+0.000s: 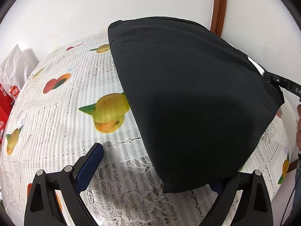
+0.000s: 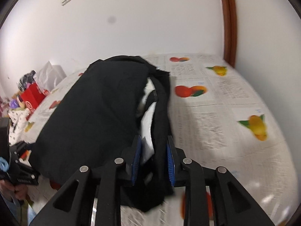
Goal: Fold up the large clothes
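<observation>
A black garment (image 1: 188, 98) lies folded in a thick bundle on the fruit-print tablecloth (image 1: 56, 116). My left gripper (image 1: 156, 166) stands wide open at its near corner. The left finger (image 1: 90, 165) rests bare over the lace, and the garment's corner drapes over the right one. In the right wrist view the garment (image 2: 97, 116) shows a white inner layer (image 2: 148, 120) along its open edge. That edge runs between the blue pads (image 2: 137, 156) of my right gripper (image 2: 153, 141), which stand a little apart and do not clamp it. The view is blurred.
A red box (image 2: 33, 96) and a white bag (image 1: 15, 66) sit with other clutter at the table's far left end. A wooden door frame (image 2: 229, 24) rises behind the table. A hand (image 2: 17, 190) holds the left gripper's handle at the lower left.
</observation>
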A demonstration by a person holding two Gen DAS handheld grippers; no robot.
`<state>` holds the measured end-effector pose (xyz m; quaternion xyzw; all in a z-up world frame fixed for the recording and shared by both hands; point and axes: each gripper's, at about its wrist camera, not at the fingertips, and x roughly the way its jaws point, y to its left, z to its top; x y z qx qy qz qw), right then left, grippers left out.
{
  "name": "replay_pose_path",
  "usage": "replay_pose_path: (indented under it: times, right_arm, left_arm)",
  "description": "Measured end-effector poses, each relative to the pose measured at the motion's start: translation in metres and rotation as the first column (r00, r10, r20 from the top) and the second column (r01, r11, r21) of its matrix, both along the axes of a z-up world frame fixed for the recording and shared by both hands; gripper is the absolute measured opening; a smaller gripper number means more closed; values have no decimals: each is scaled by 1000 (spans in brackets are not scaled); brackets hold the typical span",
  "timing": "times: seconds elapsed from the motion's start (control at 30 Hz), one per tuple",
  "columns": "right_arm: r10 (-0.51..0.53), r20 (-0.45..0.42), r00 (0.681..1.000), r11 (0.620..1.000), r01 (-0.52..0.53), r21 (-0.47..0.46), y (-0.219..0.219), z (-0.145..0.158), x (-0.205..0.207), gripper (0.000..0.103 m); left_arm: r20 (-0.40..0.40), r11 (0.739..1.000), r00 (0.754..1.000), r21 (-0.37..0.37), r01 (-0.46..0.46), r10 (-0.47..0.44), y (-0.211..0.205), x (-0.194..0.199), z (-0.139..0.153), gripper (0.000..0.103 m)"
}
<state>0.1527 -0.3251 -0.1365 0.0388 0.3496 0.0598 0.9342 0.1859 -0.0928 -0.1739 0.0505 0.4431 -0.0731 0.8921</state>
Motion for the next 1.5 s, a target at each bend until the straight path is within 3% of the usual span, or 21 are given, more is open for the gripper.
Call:
replay_pose_path:
  times: [0.2, 0.37, 0.77, 0.83, 0.93, 1.1, 1.5]
  right_arm:
    - [-56, -20, 998, 997, 55, -58, -27, 8, -30, 29]
    - [-69, -83, 994, 995, 62, -77, -33, -7, -43, 29]
    - [-19, -116, 993, 1000, 20, 6, -10, -32, -16, 28]
    - [-2, -129, 992, 1000, 4, 17, -5, -34, -9, 14]
    - [3, -125, 992, 1000, -4, -6, 4, -34, -5, 8]
    - [56, -126, 990, 998, -56, -1, 24, -32, 3, 6]
    - [147, -119, 982, 989, -144, 37, 91, -22, 34, 8]
  left_arm:
    - [-11, 999, 1000, -49, 7, -8, 9, -5, 7, 93]
    - [-14, 994, 1000, -106, 25, -26, 18, -16, 11, 86]
    - [-5, 981, 996, -175, 85, -87, 7, -28, 12, 41]
    - [-7, 982, 998, -181, 64, -66, 7, -25, 13, 31]
    - [-9, 979, 999, -200, 34, -37, 14, -24, 14, 23]
    - [-11, 977, 1000, -211, -15, 13, 36, -19, 17, 18]
    - [-50, 974, 992, -194, -120, 113, 97, -8, 24, 19]
